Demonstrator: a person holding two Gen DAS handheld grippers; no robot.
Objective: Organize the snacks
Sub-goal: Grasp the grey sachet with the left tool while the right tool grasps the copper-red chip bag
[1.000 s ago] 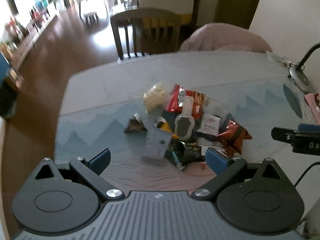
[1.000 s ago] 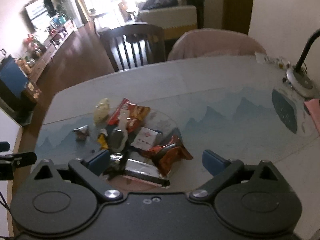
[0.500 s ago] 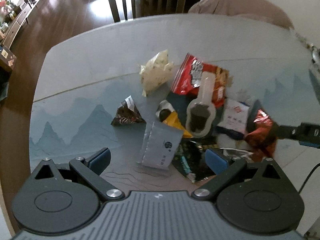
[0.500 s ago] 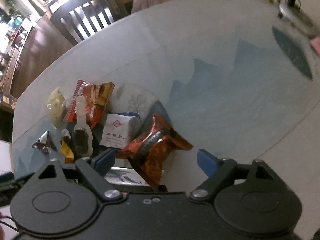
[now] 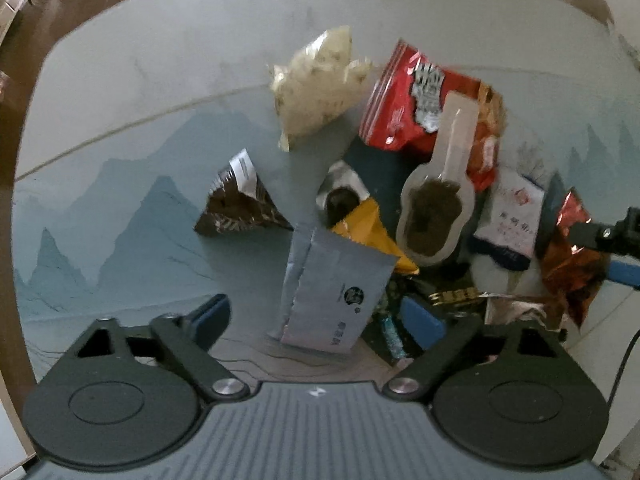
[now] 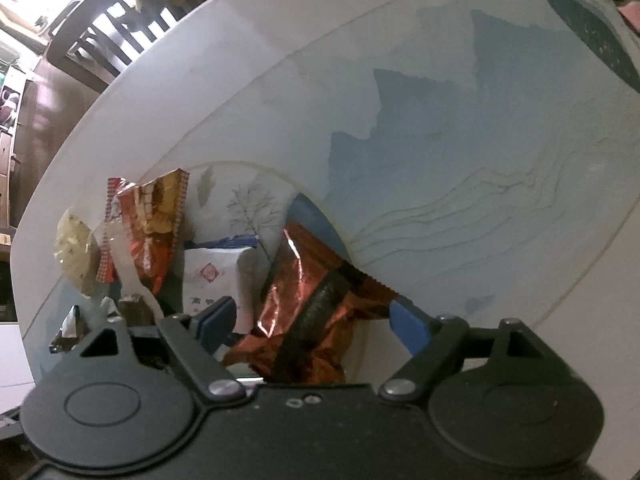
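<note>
Both views are dim and softly blurred, with curved fisheye edges; daylight glares behind the chair (image 6: pixel 108 36) (upper left, right view).

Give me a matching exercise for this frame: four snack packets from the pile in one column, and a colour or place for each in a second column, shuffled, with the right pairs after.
Things:
1. grey sachet
2. copper foil packet
3. triangular dark packet
4. pale crumb bag

Descriptions:
A. lies apart, to the left of the pile in the left wrist view
B. between the fingers of the right claw
C. between the fingers of the left claw
D. at the far edge of the pile, beside the red packet

Pairs: 1-C, 2-B, 3-A, 4-D
</note>
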